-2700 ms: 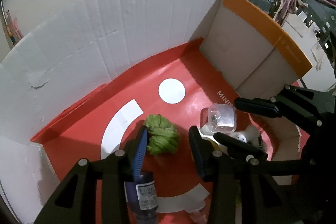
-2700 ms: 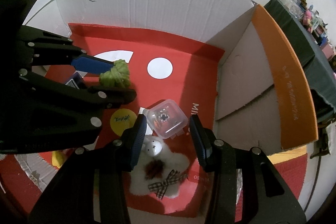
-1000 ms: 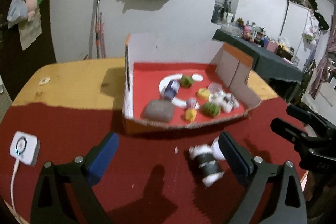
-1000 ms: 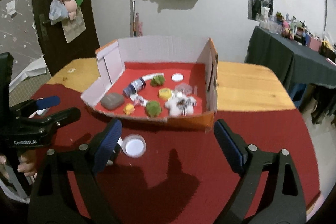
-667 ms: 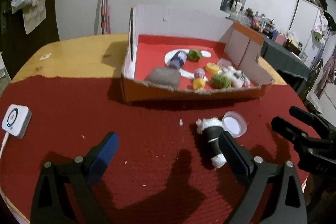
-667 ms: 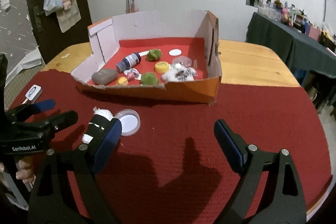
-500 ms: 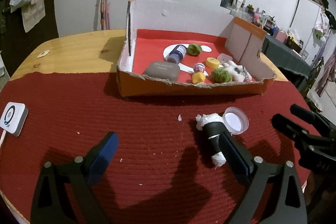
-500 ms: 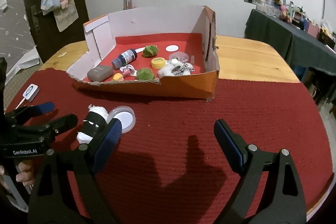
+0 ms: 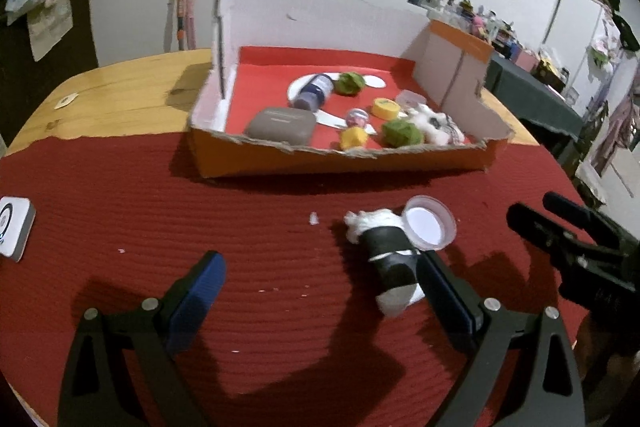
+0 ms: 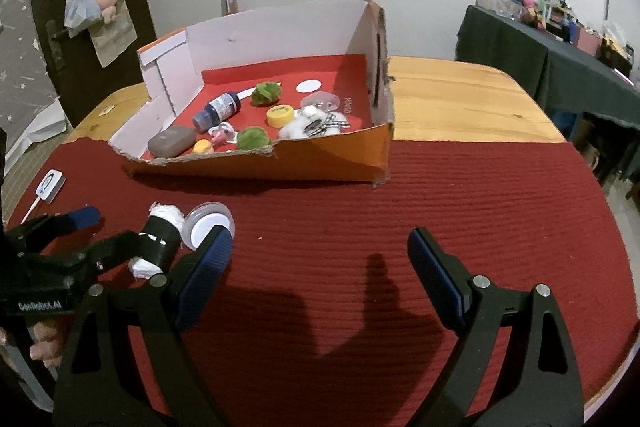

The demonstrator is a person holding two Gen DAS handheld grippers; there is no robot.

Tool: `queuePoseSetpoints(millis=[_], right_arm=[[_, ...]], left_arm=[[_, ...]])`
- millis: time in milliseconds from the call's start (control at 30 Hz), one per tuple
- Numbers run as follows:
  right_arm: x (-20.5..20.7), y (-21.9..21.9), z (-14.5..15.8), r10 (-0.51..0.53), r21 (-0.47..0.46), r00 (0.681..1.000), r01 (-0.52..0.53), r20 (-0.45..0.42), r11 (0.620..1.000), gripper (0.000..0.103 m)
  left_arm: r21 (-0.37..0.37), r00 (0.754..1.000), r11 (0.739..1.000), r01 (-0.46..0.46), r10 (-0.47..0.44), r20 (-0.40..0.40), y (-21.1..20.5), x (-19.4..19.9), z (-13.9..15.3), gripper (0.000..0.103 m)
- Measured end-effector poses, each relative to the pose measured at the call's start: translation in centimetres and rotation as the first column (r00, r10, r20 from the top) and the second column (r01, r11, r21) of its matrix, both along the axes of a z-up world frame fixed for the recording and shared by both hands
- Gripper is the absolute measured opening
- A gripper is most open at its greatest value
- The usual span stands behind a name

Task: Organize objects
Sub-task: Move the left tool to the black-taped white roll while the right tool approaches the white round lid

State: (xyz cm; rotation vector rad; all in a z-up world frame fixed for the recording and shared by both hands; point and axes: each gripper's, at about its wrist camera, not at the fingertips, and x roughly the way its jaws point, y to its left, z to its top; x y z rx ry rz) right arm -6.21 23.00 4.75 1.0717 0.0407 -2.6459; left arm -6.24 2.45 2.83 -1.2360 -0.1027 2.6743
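Down on the red mat, in front of the cardboard box, lies a black roll with white stuffing at both ends, on its side. A clear plastic lid rests against its far end, touching it. The box holds the rest: a grey case near the front wall, a blue bottle lying behind it, two green balls, a yellow cap, a small yellow toy and a white fluffy toy at the right.

The left gripper hangs over the mat with its jaws wide apart and nothing between the pads; its right finger is just beside the roll's near end, though whether it touches cannot be told. The right gripper is also spread wide and empty, its left finger near the lid. A white device sits on the mat at the far left, well apart from everything else. The mat covers the near part of a wooden table.
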Motion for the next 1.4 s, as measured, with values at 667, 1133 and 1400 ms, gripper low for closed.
queuePoseSetpoints(millis=[667,1133,1400], right_arm=[[-0.3,0.1,0.1,0.029,-0.023,0.999,-0.029,0.017,0.999,0.090],[-0.8,-3.1,-0.9,0.168,0.025,0.984,-0.170,0.054,0.985,0.090],[-1.4,-2.7,-1.4,0.195,0.032,0.978,-0.198,0.079,0.980,0.090]], left_arm=[[-0.055,1.000,0.998,-0.027,0.026,-0.008,-0.3,-1.1,-0.2,0.098],[-0.036,1.000,0.999,-0.011,0.010,-0.018,-2.2,-1.6,0.3,0.098],[-0.013,0.991,0.991,0.133,-0.133,-0.001,0.0,-0.9,0.4,0.098]])
